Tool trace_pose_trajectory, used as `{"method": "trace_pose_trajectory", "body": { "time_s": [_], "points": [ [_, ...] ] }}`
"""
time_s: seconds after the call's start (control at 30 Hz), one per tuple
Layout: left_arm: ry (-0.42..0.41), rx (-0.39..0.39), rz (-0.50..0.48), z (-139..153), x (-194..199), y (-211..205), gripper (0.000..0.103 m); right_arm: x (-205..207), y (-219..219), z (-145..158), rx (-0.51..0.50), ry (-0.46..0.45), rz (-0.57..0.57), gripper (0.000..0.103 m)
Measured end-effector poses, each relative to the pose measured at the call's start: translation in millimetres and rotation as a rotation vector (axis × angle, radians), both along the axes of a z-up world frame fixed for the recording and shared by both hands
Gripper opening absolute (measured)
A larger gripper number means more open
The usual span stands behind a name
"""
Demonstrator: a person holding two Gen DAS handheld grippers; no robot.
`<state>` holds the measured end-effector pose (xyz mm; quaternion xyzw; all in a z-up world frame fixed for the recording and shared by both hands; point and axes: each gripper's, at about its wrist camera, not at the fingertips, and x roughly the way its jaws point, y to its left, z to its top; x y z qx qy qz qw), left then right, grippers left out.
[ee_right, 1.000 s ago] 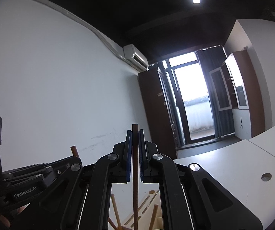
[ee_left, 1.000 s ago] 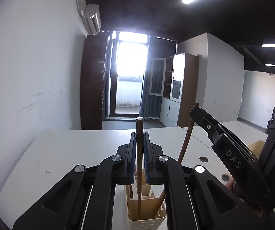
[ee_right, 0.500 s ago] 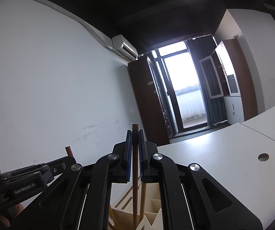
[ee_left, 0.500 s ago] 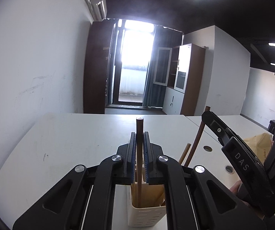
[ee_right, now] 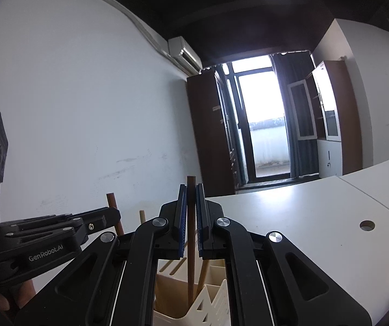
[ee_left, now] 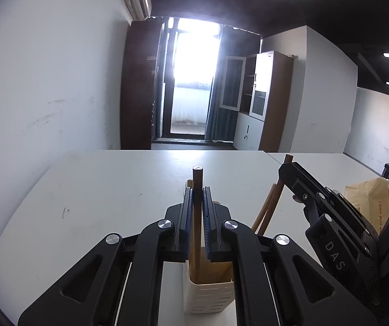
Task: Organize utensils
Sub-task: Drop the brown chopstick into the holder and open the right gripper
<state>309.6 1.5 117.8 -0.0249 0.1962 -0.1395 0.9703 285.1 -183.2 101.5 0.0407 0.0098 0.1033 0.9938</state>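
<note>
Both grippers (ee_left: 197, 203) (ee_right: 190, 203) tight on chopsticks (ee_left: 197, 179)

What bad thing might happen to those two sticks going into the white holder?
Both hand-held grippers crowd one cream holder, so they might bump. The left gripper's stick or the right gripper's stick could catch a divider or the sticks already inside. A push might tip the light holder.
</note>
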Motion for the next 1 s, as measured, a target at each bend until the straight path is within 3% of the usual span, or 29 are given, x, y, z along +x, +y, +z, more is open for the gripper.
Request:
{"method": "trace_pose_trajectory", "body": {
  "time_s": [0.6,0.67,0.73,0.9,1.0],
  "points": [
    [0.042,0.026,0.014,0.7,-1.7,-5.4,0.009,-4.6,-4.1,-5.8,-0.001,0.043,0.019,0.008],
    [0.035,0.024,0.017,6.4,-4.6,-4.7,0.024,-11.1,-7.9,-0.8,0.017,0.028,0.02,0.013],
    [0.005,0.015,0.038,11.3,-13.5,-0.9,0.058,-20.9,-14.6,5.4,0.043,-0.006,0.009,0.047],
    [-0.062,0.016,0.059,25.4,-38.3,9.3,0.091,-54.4,-28.7,20.9,0.086,-0.087,0.001,0.074],
    [-0.068,0.032,0.065,22.2,-55.7,15.7,0.097,-71.9,-37.6,22.5,0.097,-0.079,0.003,0.083]
  ]
}}
